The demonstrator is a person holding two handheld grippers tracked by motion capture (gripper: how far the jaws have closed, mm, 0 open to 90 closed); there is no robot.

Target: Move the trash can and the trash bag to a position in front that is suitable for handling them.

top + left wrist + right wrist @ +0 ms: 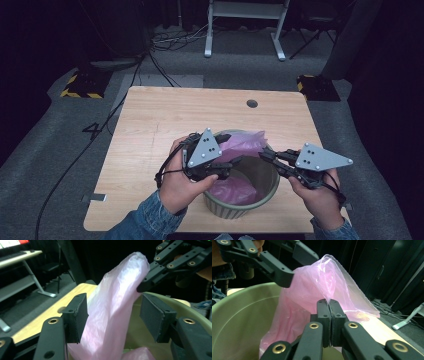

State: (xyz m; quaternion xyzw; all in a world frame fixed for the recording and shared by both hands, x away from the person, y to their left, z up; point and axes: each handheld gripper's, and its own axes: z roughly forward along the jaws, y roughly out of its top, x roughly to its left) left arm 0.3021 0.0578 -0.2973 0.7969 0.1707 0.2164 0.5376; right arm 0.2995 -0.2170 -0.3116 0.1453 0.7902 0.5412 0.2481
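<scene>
Pale green bin (270, 192) stood near the counter's (150, 130) near edge, pink plastic bag (245, 142) rose from it, right gripper (264, 154) jaws clamped on the film, left gripper (231, 150) jaws stood apart around the bag

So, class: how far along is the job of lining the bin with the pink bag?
Done: most of the bag already sits inside the bin. In hand: the right gripper has its jaws shut on the bag's raised edge, while the left gripper stands open around the film, not pinching it. Left: the bag's mouth is not yet spread over the rim.
</scene>
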